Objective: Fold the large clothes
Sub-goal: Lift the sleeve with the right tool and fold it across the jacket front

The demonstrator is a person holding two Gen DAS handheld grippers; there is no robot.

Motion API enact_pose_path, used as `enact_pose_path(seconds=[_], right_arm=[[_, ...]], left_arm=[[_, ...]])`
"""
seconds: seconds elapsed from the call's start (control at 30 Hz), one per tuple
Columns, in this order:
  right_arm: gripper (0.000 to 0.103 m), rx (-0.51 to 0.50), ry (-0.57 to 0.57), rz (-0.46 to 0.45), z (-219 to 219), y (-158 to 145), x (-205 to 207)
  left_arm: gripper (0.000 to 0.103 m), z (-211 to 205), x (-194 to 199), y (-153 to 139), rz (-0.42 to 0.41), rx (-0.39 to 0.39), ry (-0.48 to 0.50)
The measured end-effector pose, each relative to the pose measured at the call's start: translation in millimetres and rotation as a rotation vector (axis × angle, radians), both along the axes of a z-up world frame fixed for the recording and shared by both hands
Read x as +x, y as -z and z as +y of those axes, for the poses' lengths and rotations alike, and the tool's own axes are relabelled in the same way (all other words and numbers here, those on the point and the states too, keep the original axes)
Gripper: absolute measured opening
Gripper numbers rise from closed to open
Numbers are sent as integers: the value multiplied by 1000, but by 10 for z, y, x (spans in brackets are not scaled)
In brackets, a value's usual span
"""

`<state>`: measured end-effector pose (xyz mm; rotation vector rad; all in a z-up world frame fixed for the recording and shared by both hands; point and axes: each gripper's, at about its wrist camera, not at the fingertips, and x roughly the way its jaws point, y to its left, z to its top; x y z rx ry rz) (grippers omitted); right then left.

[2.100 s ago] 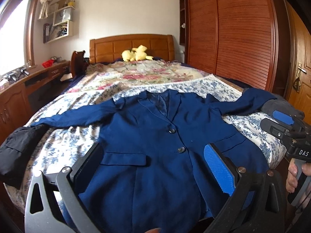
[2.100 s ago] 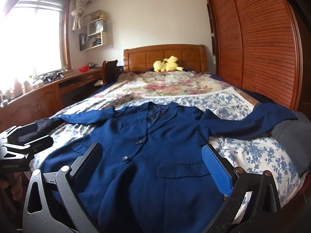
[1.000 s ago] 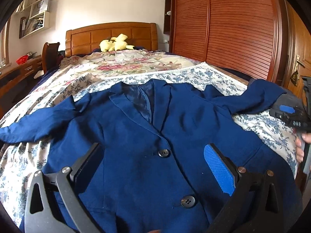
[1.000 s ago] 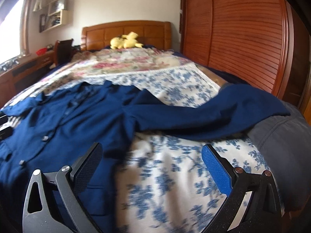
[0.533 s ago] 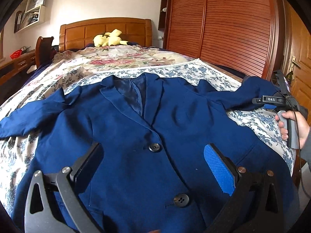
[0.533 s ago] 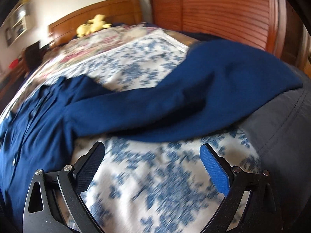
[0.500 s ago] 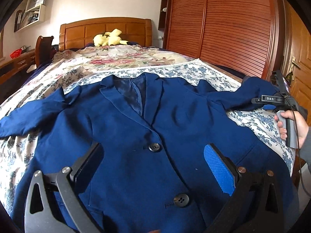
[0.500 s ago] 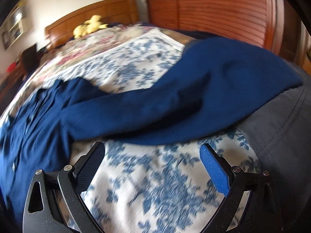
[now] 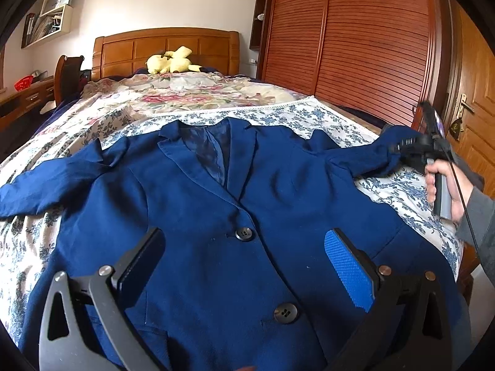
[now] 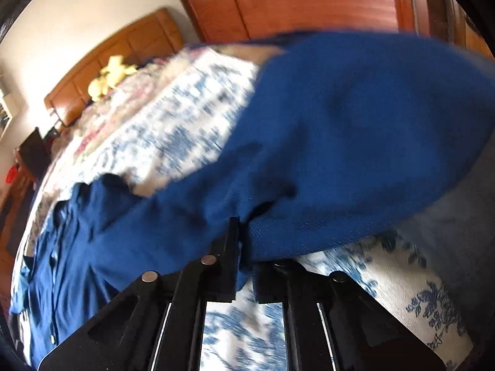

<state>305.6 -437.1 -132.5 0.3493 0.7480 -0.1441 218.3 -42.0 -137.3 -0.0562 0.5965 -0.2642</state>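
a white wall (image 9: 161, 0) stands behind a wooden headboard (image 9: 167, 48), with a yellow plush toy (image 9: 170, 63) lying at its foot. the bed carries a pink floral quilt (image 9: 191, 92) farther back and a blue-flowered white sheet (image 9: 278, 114) nearer. a slatted red-brown wardrobe (image 9: 355, 46) fills the right side, beside a wooden door (image 9: 473, 99) with a brass handle. on the left hang wall shelves (image 9: 49, 15), above a wooden desk (image 9: 21, 95) and chair (image 9: 66, 74). soft daylight.
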Motion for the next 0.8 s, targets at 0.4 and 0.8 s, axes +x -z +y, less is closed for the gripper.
enact_pose_path(seconds=[0.4,0.8], right_arm=[[3,-255,-529,-212,1913,-910,-202],[55,-312,-714,11,2372,-533,-542]], left_arm=[[103,239,-6,-110,-1,-35,-29],[103,390,-79,-186,-21,-42,-14]])
